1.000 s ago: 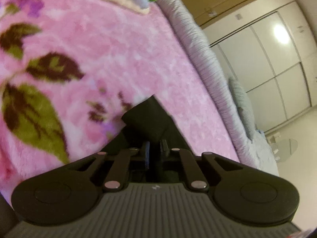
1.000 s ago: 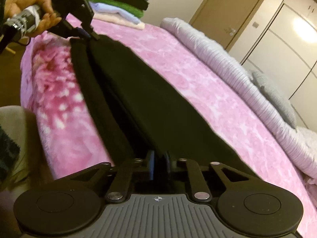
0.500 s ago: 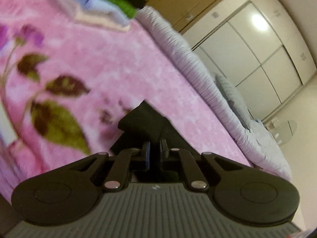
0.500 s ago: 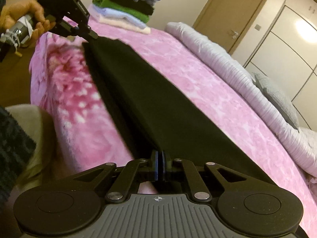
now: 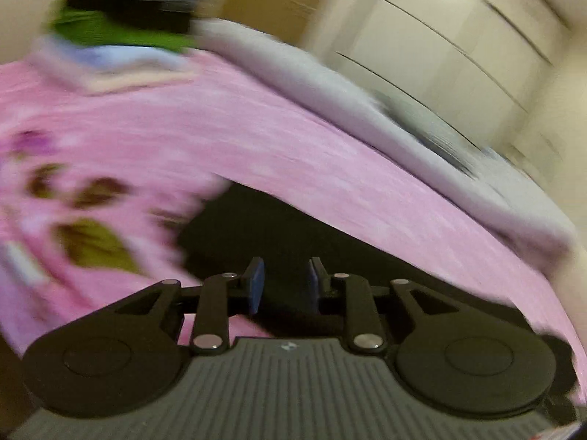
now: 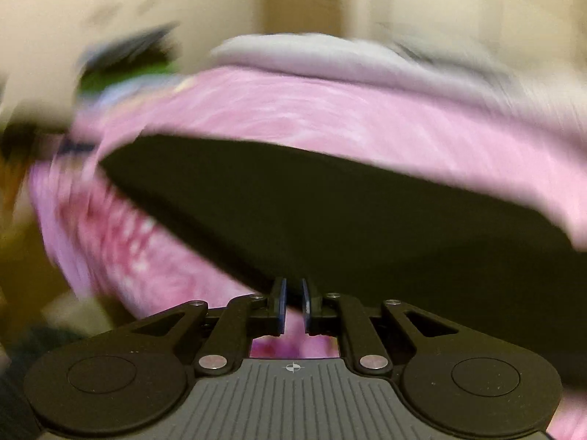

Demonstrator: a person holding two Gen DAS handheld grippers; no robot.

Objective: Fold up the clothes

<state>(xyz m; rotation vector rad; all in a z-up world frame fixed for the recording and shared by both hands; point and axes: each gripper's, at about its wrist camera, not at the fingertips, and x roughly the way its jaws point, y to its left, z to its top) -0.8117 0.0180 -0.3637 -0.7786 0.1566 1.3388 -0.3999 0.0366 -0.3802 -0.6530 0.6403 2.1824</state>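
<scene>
the black garment [image 6: 330,212] lies spread long and flat on the pink floral blanket [image 5: 256,139] covering the bed, its near edge just in front of both claws. the left claw [image 5: 282,282] stands spread, with a clear gap between its blue pads and nothing pinched; dark cloth sits beyond and beneath it. the right claw [image 6: 292,299] is parted only narrowly, and pink blanket shows through the gap, so it seems to grip nothing, though blur makes this hard to judge. both views are smeared by motion. at the far end of the bed a stack of folded clothes [image 5: 121,40] in green, blue, dark and cream suggests several pieces are done. this black piece looks laid out or folded once lengthwise; the cross folds and the move to the stack appear to remain.
</scene>
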